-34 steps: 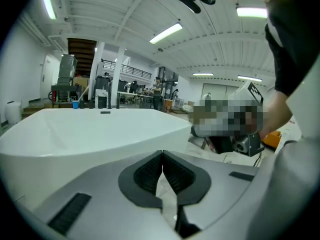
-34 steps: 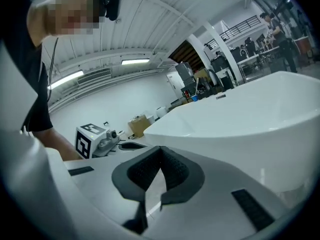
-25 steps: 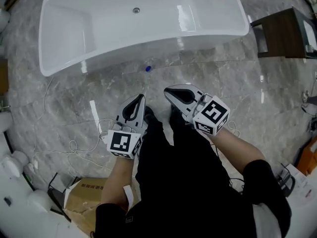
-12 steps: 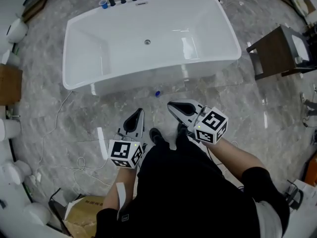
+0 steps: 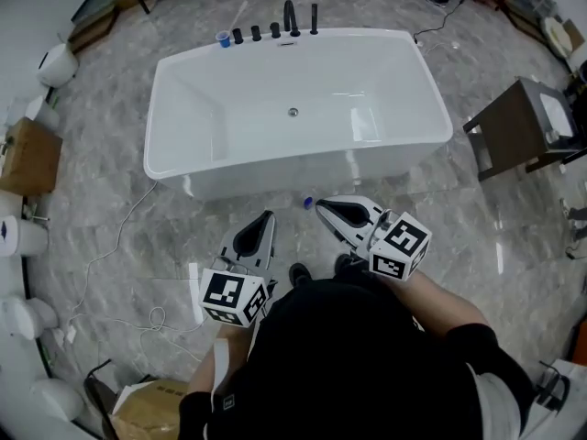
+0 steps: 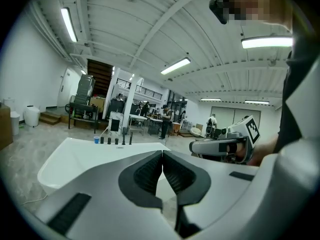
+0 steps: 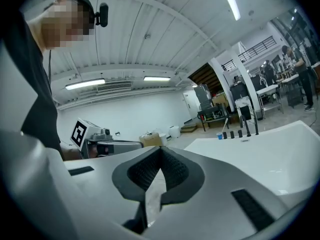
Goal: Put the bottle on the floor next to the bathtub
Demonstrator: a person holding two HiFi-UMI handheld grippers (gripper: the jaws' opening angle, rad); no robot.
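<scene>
Grey floor (image 5: 110,227) w/ tub (image 5: 275,174), bottle (image 5: 308,202)

The left gripper (image 5: 265,218) and right gripper (image 5: 323,209) sit side by side at lower centre, tips toward the frame's top. Both have their jaws pressed together and empty. The left forearm (image 5: 209,379) and right forearm (image 5: 440,304) trail to the bottom.

The head view looks steeply down on the bathtub (image 5: 275,174). Both gripper views face level — all three share it.
</scene>
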